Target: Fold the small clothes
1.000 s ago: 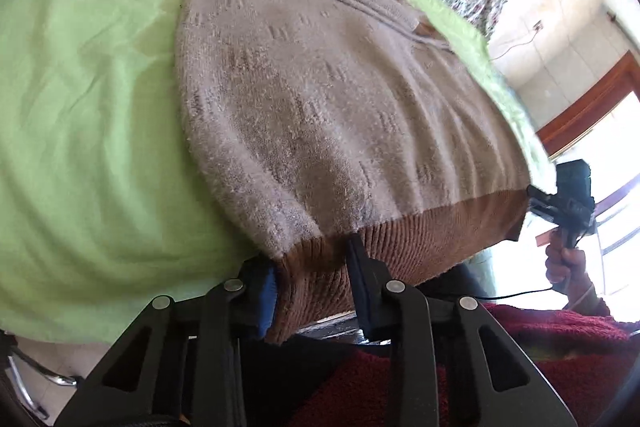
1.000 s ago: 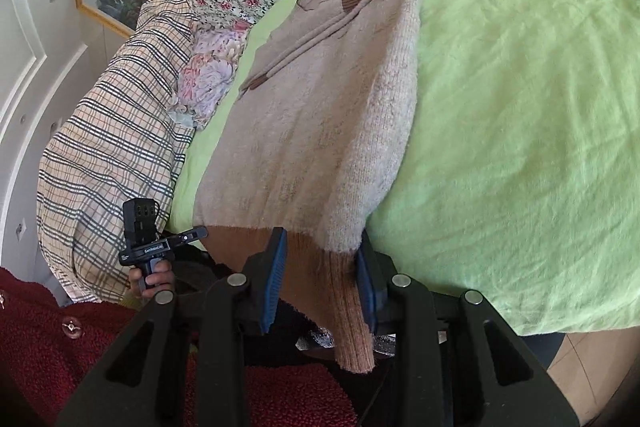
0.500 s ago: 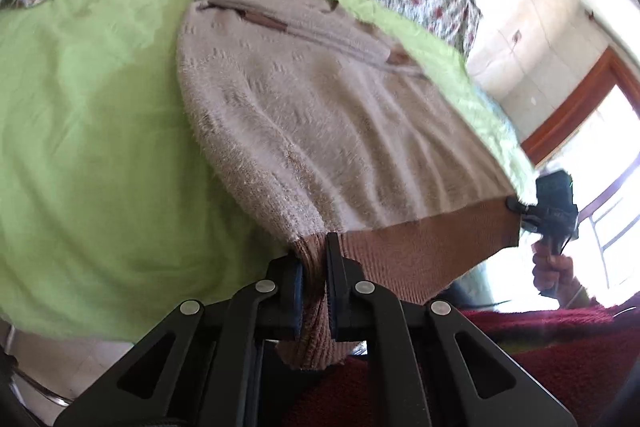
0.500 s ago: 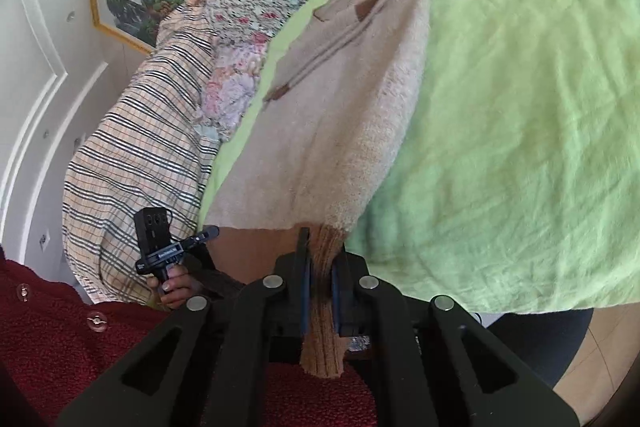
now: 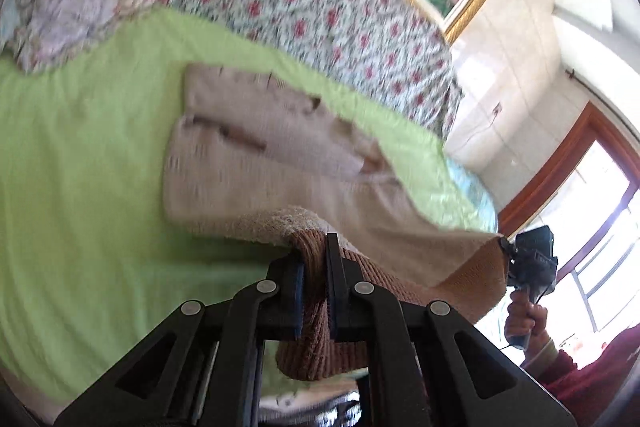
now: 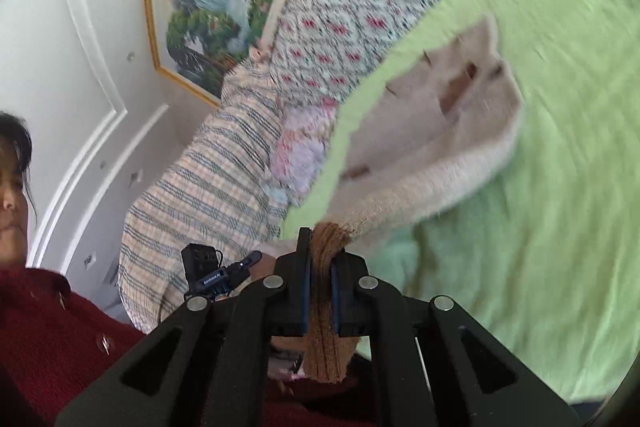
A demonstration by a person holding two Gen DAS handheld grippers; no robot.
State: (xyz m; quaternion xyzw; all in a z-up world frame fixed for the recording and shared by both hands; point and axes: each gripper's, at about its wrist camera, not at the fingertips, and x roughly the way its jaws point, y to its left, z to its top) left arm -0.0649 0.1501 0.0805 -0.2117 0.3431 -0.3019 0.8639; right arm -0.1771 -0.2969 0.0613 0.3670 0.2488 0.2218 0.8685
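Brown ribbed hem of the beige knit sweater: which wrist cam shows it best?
Left wrist. The brown ribbed hem runs in a long band from the left gripper to the right gripper. The right wrist view shows only a bunched strip of it pinched in the right gripper.

A fuzzy beige knit sweater (image 5: pixel 256 171) with a brown ribbed hem (image 5: pixel 316 327) lies on the green sheet, collar toward twelve o'clock, its hem end raised off the bed at six o'clock and bunched, both corners pinched.
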